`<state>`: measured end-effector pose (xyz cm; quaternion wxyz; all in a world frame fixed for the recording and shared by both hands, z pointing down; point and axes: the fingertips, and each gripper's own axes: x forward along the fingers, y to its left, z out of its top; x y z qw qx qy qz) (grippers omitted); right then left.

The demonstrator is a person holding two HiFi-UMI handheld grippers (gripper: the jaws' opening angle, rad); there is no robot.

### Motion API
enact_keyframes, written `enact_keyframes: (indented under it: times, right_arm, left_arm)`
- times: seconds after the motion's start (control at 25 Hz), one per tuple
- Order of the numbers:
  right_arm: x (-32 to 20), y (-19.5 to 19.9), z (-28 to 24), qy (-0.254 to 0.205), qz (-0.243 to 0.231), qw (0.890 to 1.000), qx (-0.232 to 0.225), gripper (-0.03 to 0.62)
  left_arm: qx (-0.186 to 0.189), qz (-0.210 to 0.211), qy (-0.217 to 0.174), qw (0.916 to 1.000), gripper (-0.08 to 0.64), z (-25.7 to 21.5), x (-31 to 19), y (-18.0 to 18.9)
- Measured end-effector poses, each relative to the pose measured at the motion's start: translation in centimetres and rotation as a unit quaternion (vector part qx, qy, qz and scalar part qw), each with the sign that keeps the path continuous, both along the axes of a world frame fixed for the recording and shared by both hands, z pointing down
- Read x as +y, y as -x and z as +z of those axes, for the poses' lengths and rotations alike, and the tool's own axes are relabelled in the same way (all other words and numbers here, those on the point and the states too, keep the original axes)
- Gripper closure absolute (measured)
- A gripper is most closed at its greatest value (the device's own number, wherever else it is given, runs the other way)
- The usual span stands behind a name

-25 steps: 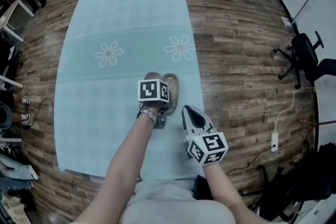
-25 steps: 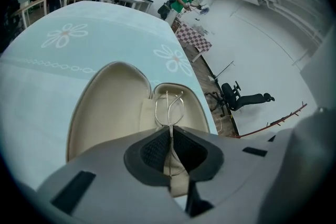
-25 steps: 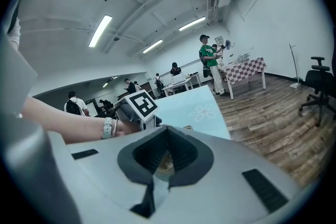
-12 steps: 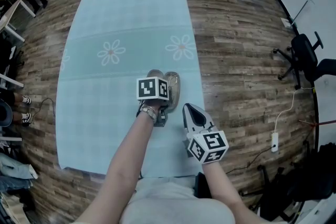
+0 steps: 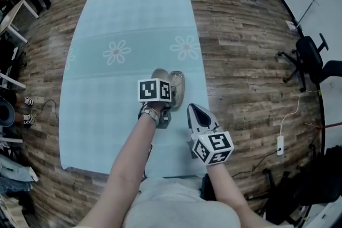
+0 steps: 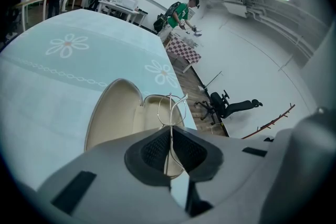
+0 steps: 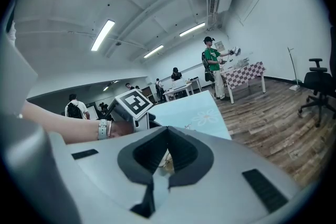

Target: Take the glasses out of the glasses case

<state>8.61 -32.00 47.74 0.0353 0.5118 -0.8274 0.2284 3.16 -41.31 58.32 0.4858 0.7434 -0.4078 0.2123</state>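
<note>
Left gripper [image 6: 169,132], its jaws having just been closing, pinches the wire-frame glasses [image 6: 169,112] above the open glasses case [image 6: 113,113] (frame centre); right gripper [image 7: 168,136] is closed and empty.

Left claw [image 6: 170,131] just closed, gripping glasses [image 6: 170,113]

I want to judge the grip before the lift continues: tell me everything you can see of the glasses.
The glasses are a thin, silvery wire frame with rounded rims, apparently metal. They stand roughly upright and edge-on, pinched in the left gripper, whose jaws have just been closing on them. The rims poke out beyond the jaws, above the open, cream-lined case. Whether their lower end touches the case cannot be told.
</note>
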Motion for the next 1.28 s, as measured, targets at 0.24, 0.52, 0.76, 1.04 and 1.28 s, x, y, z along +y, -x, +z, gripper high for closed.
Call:
enact_keyframes:
  times: [0.24,0.52,0.76,1.04,1.28]
  right_arm:
    - [1.0,0.4,-0.6,-0.007,-0.006,1.0,0.004,0.584]
    - [2.5,0.6,-1.6,-0.02,-0.02,1.0,0.01,0.584]
    - [3.6,1.1,-2.3,-0.03,-0.029,0.999,0.01,0.584]
    - [4.8,1.2,-3.0,-0.04,-0.043,0.998,0.01,0.584]
    - [5.6,1.2,-3.4,-0.051,-0.05,0.997,0.014,0.584]
  left_arm:
    - [0.02,-0.007,-0.033,0.9992,0.535,-1.5,1.0,0.5]
    - [0.03,-0.03,-0.071,0.9965,0.535,-2.7,2.4,1.3]
    - [0.034,-0.044,-0.108,0.9926,0.535,-4.2,3.4,1.9]
    - [0.041,-0.056,-0.148,0.9866,0.535,-6.3,4.5,2.0]
    - [0.043,-0.065,-0.177,0.9811,0.535,-7.3,5.4,2.3]
